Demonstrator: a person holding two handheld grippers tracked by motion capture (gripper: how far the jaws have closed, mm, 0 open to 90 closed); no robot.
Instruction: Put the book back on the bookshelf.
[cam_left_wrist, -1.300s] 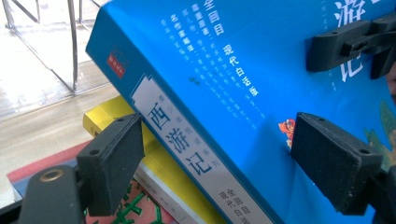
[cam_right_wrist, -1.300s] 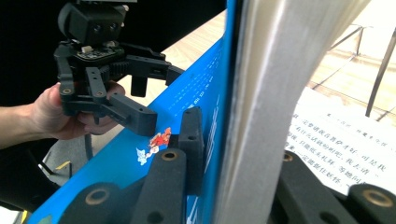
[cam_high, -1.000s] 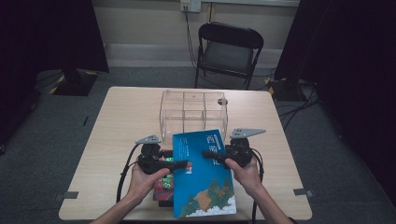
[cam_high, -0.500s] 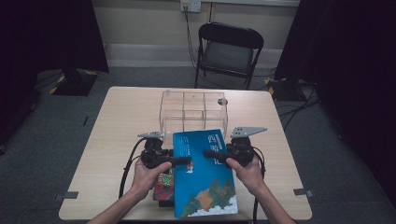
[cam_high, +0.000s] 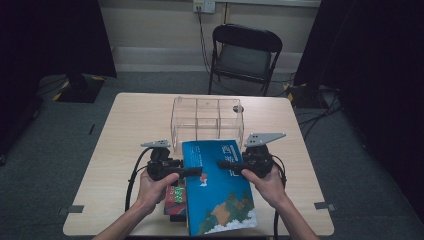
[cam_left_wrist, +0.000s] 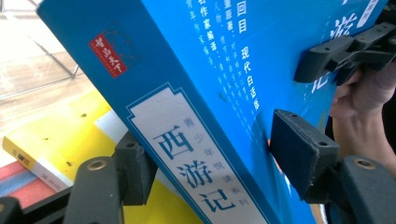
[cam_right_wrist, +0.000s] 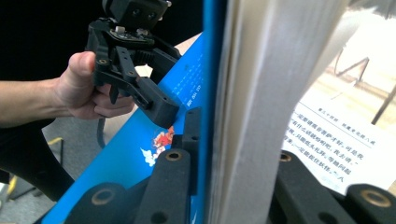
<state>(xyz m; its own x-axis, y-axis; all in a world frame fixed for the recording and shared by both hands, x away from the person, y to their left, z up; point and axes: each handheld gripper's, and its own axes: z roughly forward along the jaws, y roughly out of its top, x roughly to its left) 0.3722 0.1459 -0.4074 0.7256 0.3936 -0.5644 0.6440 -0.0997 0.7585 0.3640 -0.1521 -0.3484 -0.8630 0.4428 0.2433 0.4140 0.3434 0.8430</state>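
One blue book (cam_high: 217, 187), two tools, left (cam_high: 196, 171) and right (cam_high: 223, 163), one clear box (cam_high: 207, 119), one chair (cam_high: 245, 52).

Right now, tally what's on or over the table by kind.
Books: 3, namely blue book, yellow book, red book
Clear plastic organizer: 1
Grippers: 2, namely left gripper, right gripper
Total: 6
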